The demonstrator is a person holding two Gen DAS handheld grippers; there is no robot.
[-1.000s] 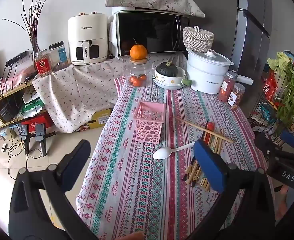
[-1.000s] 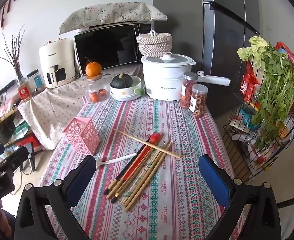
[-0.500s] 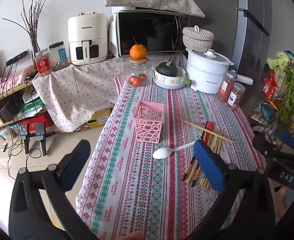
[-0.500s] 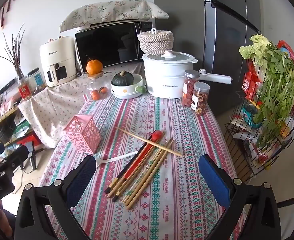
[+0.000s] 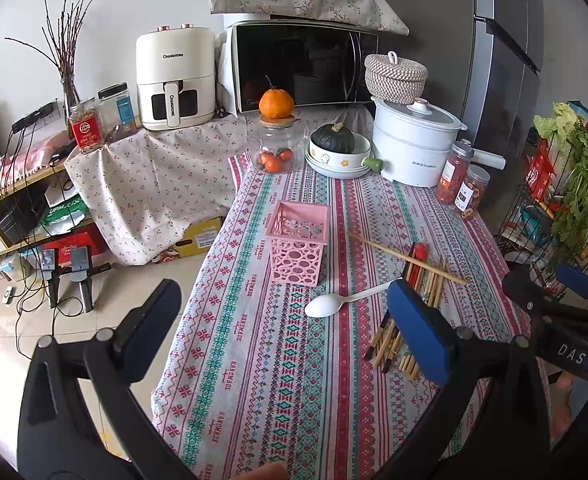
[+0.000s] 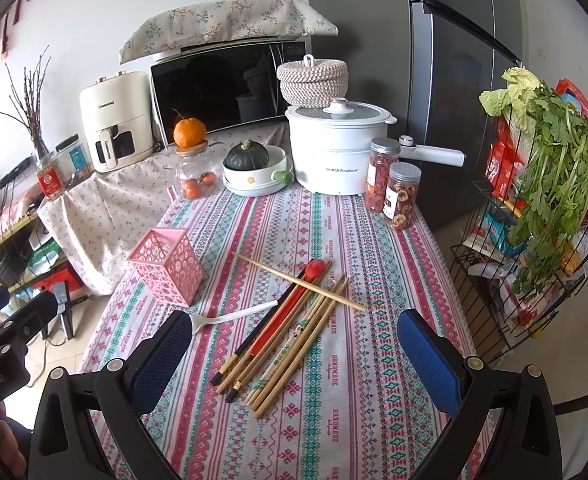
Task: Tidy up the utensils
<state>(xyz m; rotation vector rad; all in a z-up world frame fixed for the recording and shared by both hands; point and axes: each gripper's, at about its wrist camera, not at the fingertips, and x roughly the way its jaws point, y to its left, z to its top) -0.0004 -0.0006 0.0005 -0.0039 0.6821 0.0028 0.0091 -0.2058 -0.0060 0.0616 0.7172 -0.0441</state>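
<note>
I hold both grippers, left [image 5: 282, 320] and right [image 6: 294, 354], wide and empty above the chopsticks [image 6: 290, 332]; next I pick one for the pink basket [image 6: 168, 266].

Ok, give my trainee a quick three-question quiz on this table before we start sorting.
1. True or false: the pink basket already holds utensils.
2. Which lies nearest the basket: A) white spoon, B) red spoon, C) jar of dried fruit slices?
3. Fill in: one chopstick lies ______ the bundle of chopsticks.

Key: 1 false, it looks empty, and both the left tongs and right tongs are open and hold nothing; 2 A; 3 across.
</note>
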